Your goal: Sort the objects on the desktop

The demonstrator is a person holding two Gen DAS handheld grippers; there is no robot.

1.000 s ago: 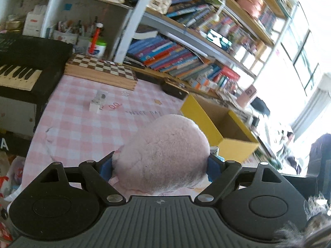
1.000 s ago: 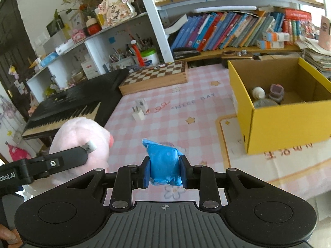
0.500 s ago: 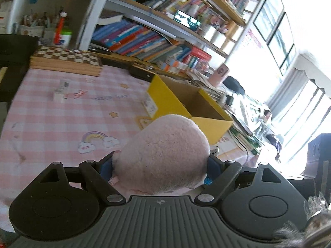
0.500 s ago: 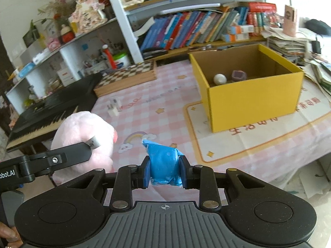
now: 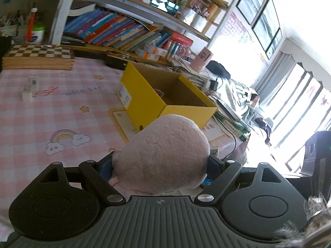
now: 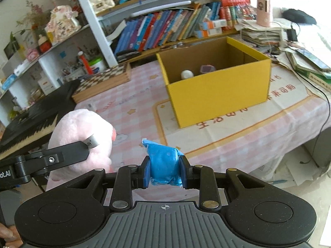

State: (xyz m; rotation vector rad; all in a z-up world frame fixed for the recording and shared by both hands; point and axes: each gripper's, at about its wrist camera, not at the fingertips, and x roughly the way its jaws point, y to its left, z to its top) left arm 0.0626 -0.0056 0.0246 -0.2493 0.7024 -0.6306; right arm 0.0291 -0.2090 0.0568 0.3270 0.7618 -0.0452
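1. Here, the left gripper [image 5: 160, 163] is spread wide, clamped on a pink plush toy [image 5: 165, 153]: soft, light, best held across its middle.
2. The right gripper [image 6: 165, 170] is pinched narrow on a blue packet [image 6: 163, 163], likely crinkly.
3. Both hang over the counter [image 6: 238, 136], near the yellow box [image 6: 217, 95].
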